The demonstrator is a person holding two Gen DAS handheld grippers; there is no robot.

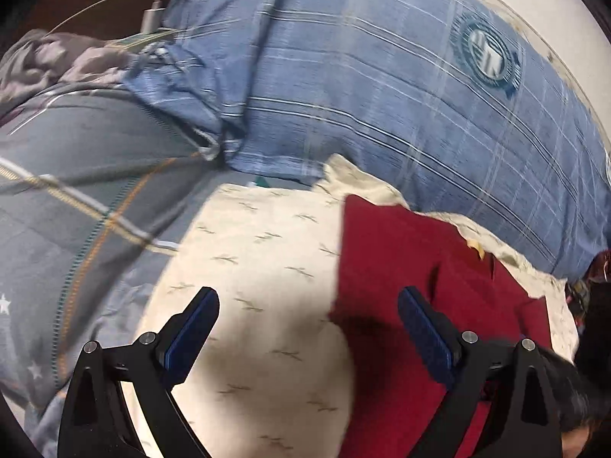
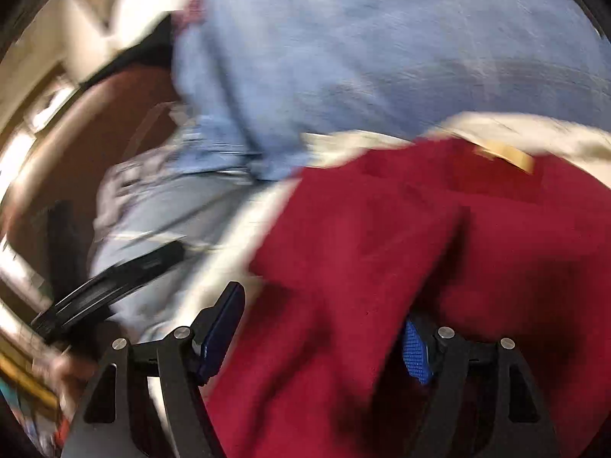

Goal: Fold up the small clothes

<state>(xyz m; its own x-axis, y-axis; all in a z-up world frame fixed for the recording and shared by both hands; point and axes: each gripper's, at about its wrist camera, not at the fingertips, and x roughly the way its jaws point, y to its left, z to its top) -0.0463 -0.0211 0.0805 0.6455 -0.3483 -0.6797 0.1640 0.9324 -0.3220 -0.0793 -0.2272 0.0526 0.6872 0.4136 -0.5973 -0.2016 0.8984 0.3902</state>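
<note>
A dark red garment (image 1: 420, 259) lies flat on a cream patterned cloth (image 1: 259, 248) spread over the bed. My left gripper (image 1: 307, 294) hovers open above the garment's left edge, its left finger over the cream cloth and its right finger over the red fabric, with nothing held. In the blurred right wrist view, the red garment (image 2: 382, 229) fills the lower right. My right gripper (image 2: 324, 305) stands wide open with red fabric lying between its fingers. A raised fold hides the tip of its right finger (image 2: 414, 351). A yellowish tag (image 2: 508, 156) shows near the garment's far edge.
A blue plaid pillow (image 1: 382, 95) lies right behind the cream cloth. Grey-blue bedding (image 1: 76, 198) with a white cable (image 1: 126, 225) across it is to the left, and a charger plug (image 1: 151, 19) sits beyond. A dark blurred object (image 2: 126, 267) lies left of my right gripper.
</note>
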